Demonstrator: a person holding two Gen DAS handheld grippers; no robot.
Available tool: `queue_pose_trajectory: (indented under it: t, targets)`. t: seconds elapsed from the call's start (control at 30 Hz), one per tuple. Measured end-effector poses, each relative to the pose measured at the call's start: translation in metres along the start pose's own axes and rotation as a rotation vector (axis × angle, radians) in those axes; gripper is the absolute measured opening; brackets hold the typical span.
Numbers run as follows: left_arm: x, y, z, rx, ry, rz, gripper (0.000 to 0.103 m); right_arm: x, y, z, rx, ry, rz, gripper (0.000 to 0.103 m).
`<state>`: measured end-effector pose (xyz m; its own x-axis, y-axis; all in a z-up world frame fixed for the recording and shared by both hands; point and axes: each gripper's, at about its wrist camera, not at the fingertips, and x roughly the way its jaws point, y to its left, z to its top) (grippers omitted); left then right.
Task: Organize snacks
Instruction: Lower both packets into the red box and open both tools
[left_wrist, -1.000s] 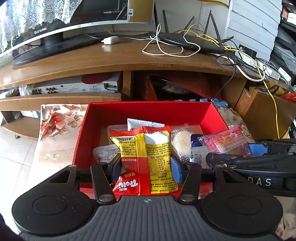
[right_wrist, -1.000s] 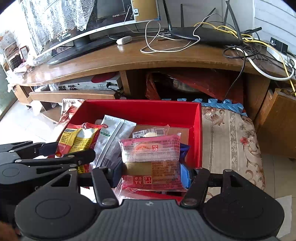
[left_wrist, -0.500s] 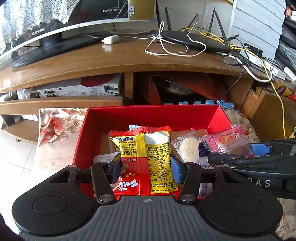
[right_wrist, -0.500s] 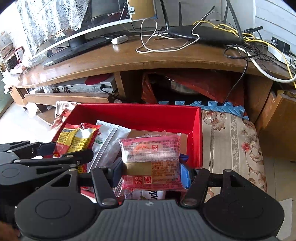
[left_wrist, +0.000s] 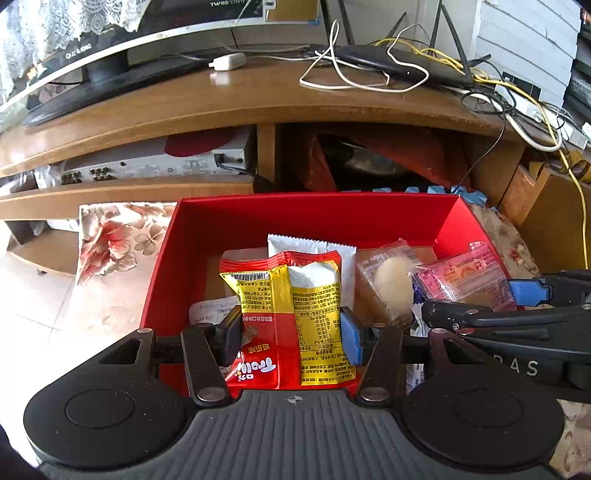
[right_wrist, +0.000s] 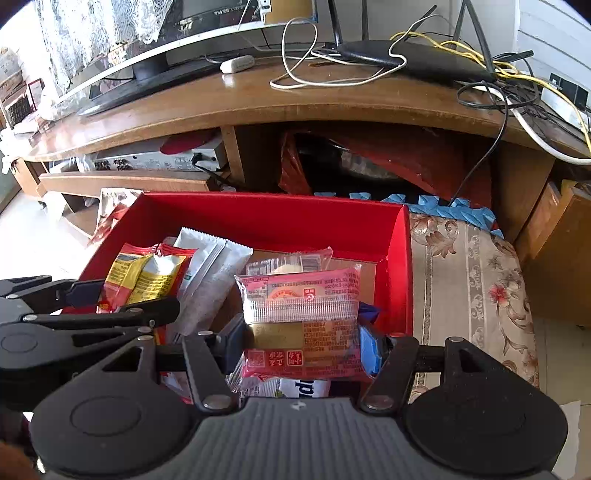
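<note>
Sitting clamped between left hand-held gripper (left_wrist: 290, 334): yellow-red snack packet (left_wrist: 291, 317).

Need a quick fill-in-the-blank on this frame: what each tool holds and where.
1. The left tool is shut on a red and ____ snack packet.
2. The right tool is shut on a ____ packet.
3. Both packets are held over the open ____ box.
4. A white sachet lies ____ that box.

Missing words: yellow; pink; red; inside

One red box (left_wrist: 314, 218), two hand-held grippers, each clamping one snack packet, and one router (right_wrist: 413, 59).
</note>
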<state>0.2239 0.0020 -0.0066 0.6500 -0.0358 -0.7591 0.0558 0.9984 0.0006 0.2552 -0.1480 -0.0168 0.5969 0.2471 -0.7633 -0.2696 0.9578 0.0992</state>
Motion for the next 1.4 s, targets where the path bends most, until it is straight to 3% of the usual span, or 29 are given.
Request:
queue_pose_trajectory:
  t: [0.37, 0.73, 1.4]
  targets:
    - [0.008, 0.001, -0.003, -0.006, 0.018, 0.011, 0.062, 0.008, 0.002, -0.002, -0.013, 0.010, -0.014, 0.062]
    - [0.007, 0.002, -0.003, -0.002, 0.014, 0.044, 0.073, 0.008, -0.001, -0.002, -0.007, 0.011, -0.009, 0.066]
    - [-0.008, 0.006, 0.003, -0.023, -0.034, 0.023, 0.080, -0.009, -0.008, 0.006, 0.023, -0.029, 0.010, 0.073]
